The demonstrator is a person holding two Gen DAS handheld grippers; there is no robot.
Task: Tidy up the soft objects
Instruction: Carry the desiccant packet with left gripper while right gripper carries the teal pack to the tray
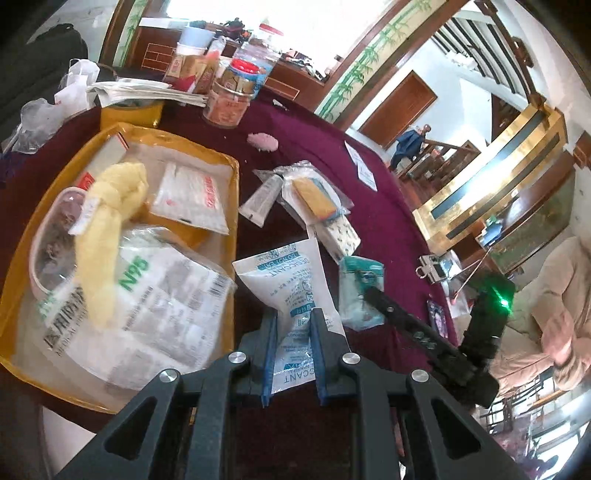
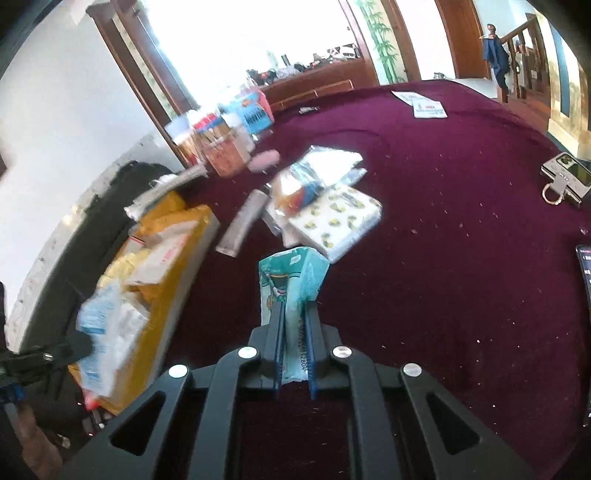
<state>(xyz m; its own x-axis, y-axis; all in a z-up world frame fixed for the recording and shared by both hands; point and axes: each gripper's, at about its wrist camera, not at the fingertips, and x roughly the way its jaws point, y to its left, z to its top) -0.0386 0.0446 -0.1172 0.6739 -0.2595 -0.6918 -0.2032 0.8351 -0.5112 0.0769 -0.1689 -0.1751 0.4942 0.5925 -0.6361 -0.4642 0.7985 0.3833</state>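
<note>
A desiccant sachet (image 1: 286, 291) is gripped in the nearly closed left tongs (image 1: 293, 321), just beside the tray (image 1: 221, 155) at 9 o'clock. A teal tissue pack (image 2: 291, 284) is clamped in the narrowly closed right tongs (image 2: 295, 314), above the bench (image 2: 443, 258).

A maroon-clothed table (image 2: 443, 221) carries a yellow tray (image 1: 229, 206), a tube (image 1: 258, 201) and a patterned tissue pack (image 2: 343, 225).

Daylight from windows (image 1: 236, 11) at top of both frames, blown out to white. Strong fisheye bending, black vignette at corners. Glare on gold-framed panel (image 1: 491, 177), right side of left view. Motion blur on yellow tray (image 2: 173, 236), left side of right view.
</note>
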